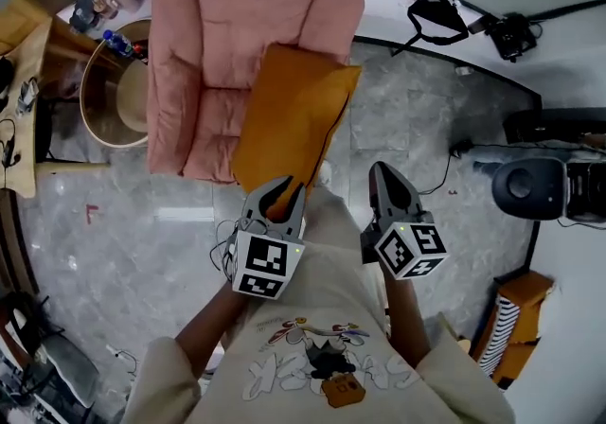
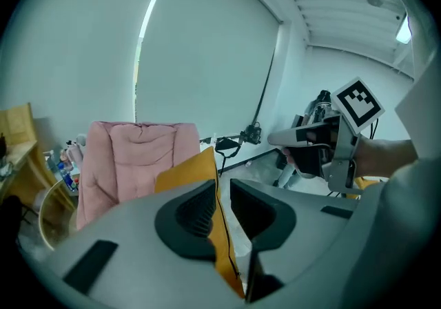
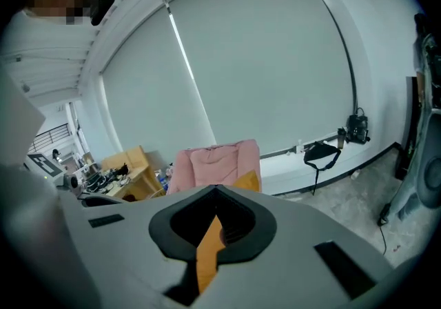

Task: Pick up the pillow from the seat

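Left claw (image 1: 284, 187), in the head view, grips the near corner of the orange pillow (image 1: 294, 114). The pillow stretches away, tilted, over the front right of the far pink armchair (image 1: 237, 25), and the right claw (image 1: 382, 171) hangs to the right, apart from it. Left gripper view: the jaws are opening, with the pillow's seamed edge between them. Right gripper view: the jaws are together with a thin orange strip that cannot be identified in their slot, and the pillow and armchair are well ahead.

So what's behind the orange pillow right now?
The pink armchair: its backrest and one arm show, but the orange pillow covers part of the seat and much of the other arm.
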A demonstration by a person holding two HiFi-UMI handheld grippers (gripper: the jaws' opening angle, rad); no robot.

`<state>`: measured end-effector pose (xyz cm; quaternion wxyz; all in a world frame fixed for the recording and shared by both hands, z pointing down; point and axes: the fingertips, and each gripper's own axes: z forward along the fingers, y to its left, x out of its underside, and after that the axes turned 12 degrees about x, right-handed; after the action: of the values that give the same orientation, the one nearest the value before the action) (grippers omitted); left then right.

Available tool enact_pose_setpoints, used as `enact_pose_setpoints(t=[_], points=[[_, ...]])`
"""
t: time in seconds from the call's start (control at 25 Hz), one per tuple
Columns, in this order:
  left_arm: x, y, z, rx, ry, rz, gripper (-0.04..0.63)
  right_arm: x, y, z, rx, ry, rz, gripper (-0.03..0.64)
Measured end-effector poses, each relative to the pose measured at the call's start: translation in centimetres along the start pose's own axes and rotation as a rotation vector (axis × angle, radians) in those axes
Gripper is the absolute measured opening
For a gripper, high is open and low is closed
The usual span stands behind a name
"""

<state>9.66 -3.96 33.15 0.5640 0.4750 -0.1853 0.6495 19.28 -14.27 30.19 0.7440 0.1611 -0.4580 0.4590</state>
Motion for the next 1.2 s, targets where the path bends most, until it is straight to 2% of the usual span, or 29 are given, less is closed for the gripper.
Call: enact_pose_setpoints(t=[0.04, 0.16, 0.24, 0.36, 0.52, 0.56, 0.64, 0.68, 0.72, 0.84, 1.0, 1.2], points=[[-0.2, 0.3, 0.6, -0.011, 0.004, -0.008, 0.059, -0.3, -0.2, 0.7, -0.017, 0.011, -0.017, 0.018], [0.8, 0.9, 2.6, -0.038, 0.038, -0.059, 0.145, -0.8, -0.9, 2.8, -0.066, 0.045, -0.056, 0.018], [1.7, 1.3, 3.8, -0.073, 0.045, -0.102, 0.179, -1.0, -1.5, 3.9, -0.104, 0.066, -0.087, 0.018], [2.6, 2.4, 6.2, -0.1, 0.053, -0.127, 0.2, -0.8, -2.2, 6.4, -0.161, 0.091, -0.121, 0.018], [5.4, 1.5, 8.9, -0.101, 0.111, -0.2, 0.213, 0.0, -2.8, 8.6, -0.241, 0.156, -0.142, 0.036], [5.8, 1.5, 9.5, -0.103, 0.12, -0.208, 0.236, 0.3, -2.8, 9.1, -0.265, 0.168, -0.148, 0.068], [6.1, 1.7, 10.4, -0.122, 0.114, -0.214, 0.275, 1.0, -2.6, 9.9, -0.327, 0.194, -0.16, 0.207], [6.3, 1.9, 10.8, -0.139, 0.104, -0.213, 0.278, 1.4, -2.4, 10.1, -0.357, 0.203, -0.168, 0.255], [6.5, 2.1, 11.1, -0.159, 0.095, -0.211, 0.281, 1.6, -2.2, 10.3, -0.379, 0.206, -0.177, 0.274], [6.5, 3.2, 11.8, -0.22, 0.066, -0.195, 0.345, 1.9, -1.8, 11.2, -0.423, 0.209, -0.186, 0.321], [6.6, 4.3, 12.8, -0.24, 0.045, -0.21, 0.358, 2.8, -2.3, 12.9, -0.444, 0.243, -0.177, 0.428], [8.2, 4.6, 15.3, -0.254, 0.064, -0.192, 0.589, 3.6, -3.4, 14.3, -0.461, 0.248, -0.136, 0.556]])
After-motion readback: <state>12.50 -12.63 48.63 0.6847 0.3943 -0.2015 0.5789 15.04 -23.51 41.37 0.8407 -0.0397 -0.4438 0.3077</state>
